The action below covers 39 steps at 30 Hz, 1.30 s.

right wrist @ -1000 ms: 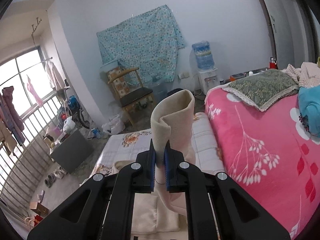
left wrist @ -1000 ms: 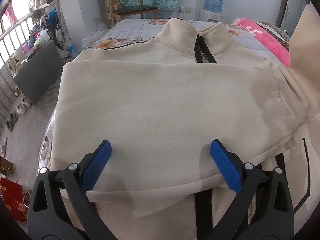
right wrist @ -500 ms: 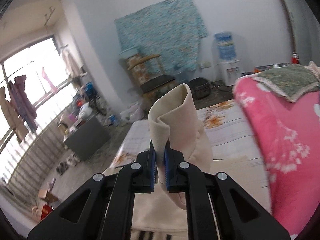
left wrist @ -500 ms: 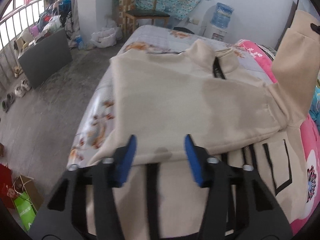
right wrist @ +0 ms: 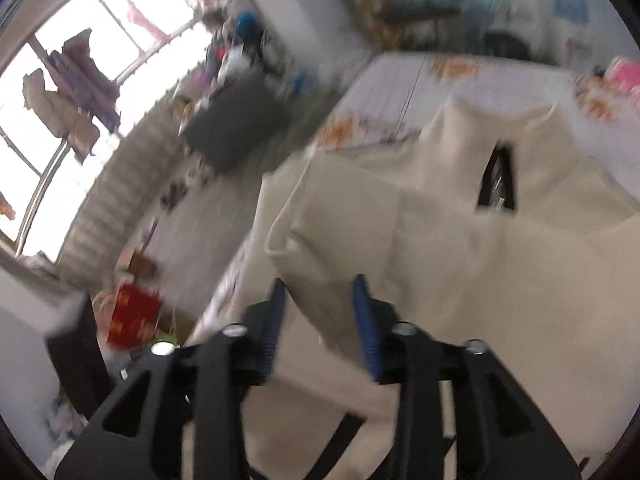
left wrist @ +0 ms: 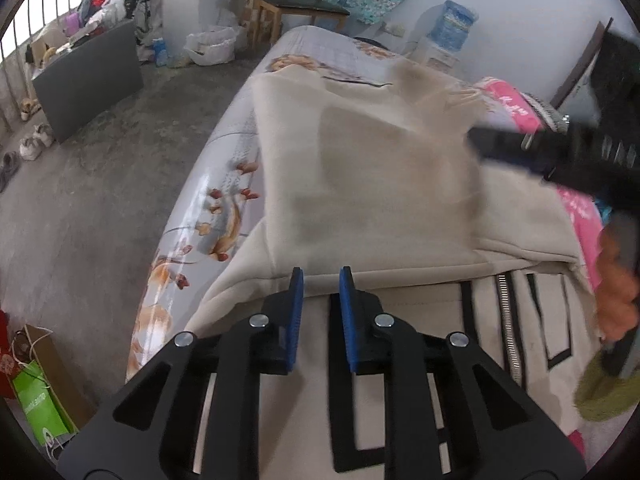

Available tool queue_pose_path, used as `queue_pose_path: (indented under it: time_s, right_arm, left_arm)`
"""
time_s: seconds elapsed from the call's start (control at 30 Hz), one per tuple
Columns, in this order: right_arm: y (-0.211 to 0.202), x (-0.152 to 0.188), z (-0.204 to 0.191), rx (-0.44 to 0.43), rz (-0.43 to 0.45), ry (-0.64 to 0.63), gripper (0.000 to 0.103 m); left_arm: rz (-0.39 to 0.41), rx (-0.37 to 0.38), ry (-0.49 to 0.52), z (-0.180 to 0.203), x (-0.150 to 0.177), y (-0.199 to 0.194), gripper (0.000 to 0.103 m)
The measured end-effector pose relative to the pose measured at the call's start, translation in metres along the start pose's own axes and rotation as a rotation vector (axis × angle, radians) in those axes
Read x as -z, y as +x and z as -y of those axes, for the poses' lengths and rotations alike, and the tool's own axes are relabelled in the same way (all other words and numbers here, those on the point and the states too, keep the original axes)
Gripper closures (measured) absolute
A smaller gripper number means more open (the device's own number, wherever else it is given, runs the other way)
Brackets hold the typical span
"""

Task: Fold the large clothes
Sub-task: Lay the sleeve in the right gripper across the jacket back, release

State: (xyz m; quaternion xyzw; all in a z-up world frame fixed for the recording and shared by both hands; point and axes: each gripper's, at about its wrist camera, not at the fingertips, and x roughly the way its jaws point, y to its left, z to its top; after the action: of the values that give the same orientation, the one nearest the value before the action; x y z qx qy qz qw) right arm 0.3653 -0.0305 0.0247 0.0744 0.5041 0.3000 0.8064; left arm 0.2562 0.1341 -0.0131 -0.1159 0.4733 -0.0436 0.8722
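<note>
A beige zip-up jacket [left wrist: 384, 184] with black trim lies on the bed, one sleeve folded across its chest. It also shows in the right wrist view [right wrist: 500, 248], collar and zip at the far end. My left gripper [left wrist: 322, 280] hovers above the jacket's lower edge, jaws narrowly apart and empty. My right gripper [right wrist: 320, 284] is open over the folded sleeve [right wrist: 344, 216], the cuff lying loose between the blue pads. It also crosses the left wrist view [left wrist: 520, 146] from the right, blurred.
The bed has a floral sheet [left wrist: 224, 184] with its edge at the left and a pink blanket [left wrist: 516, 108] at the right. Beyond the edge are bare concrete floor, a dark grey board [left wrist: 88, 80], a wooden chair [left wrist: 300, 0] and a green bag [left wrist: 40, 404].
My right gripper swung the sleeve down over the chest and opened, letting it go. My left gripper drew back from the jacket and its jaws narrowed.
</note>
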Motion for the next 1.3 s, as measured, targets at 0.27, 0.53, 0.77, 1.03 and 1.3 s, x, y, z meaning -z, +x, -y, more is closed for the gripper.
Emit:
queue_pose_path:
  time_s: [0.27, 0.53, 0.77, 1.03, 1.3]
  right_arm:
    - [-0.086, 0.024, 0.076, 0.131, 0.113, 0.03, 0.045]
    - [-0.091, 0.022, 0.109, 0.194, 0.16, 0.186, 0.045]
    - [-0.091, -0.026, 0.044, -0.068, 0.261, 0.259, 0.045]
    - [-0.107, -0.034, 0.014, -0.245, 0.28, 0.263, 0.045]
    - [-0.088, -0.022, 0.037, -0.402, 0.241, 0.434, 0.045]
  left_arm:
    - [-0.027, 0.172, -0.089, 0.018, -0.04, 0.006, 0.052]
    - [-0.057, 0.082, -0.167, 0.021, -0.069, 0.058, 0.052]
    - [-0.076, 0.029, -0.17, 0.019, -0.065, 0.072, 0.052]
    - [-0.068, -0.024, -0.141, 0.03, -0.056, 0.067, 0.05]
    - [-0.08, -0.007, -0.182, 0.02, -0.051, 0.06, 0.05]
